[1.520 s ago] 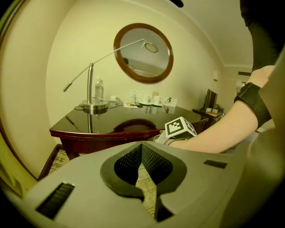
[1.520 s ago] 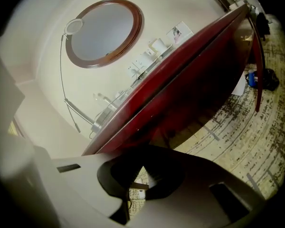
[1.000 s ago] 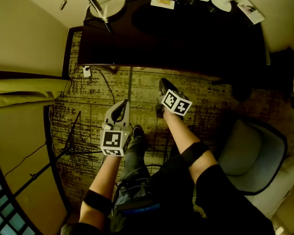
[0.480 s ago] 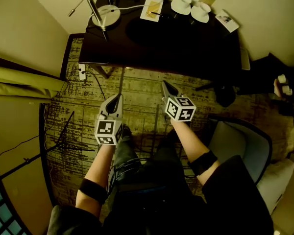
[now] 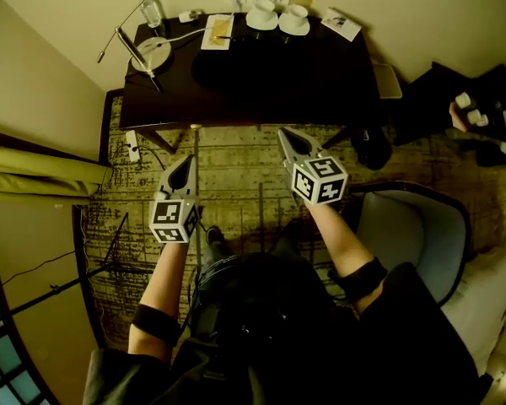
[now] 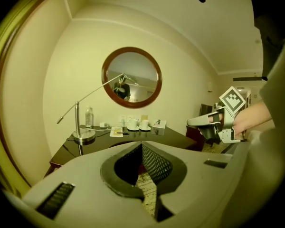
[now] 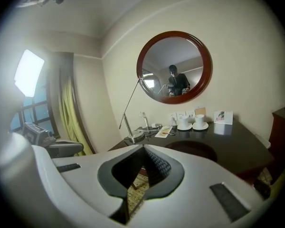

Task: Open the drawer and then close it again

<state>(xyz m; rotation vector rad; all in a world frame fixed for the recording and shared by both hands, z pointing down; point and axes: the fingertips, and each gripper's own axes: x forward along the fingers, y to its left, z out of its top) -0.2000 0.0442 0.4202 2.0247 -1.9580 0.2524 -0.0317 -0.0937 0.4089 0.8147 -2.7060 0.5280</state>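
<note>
Against the far wall stands a dark wooden desk [image 5: 337,74]; its drawer cannot be made out under the shadowed front edge. Well short of it hover the left gripper [image 5: 184,164] and right gripper [image 5: 287,135], fingers pressed together, empty. Unopened, they would probably miss the handle and jolt the white cups [image 5: 261,13].

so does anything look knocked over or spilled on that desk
Nothing stands out. On the desk the two cups sit upright on their saucers, the lamp and bottle stand upright, and the notepad lies flat. No spill shows.
</note>
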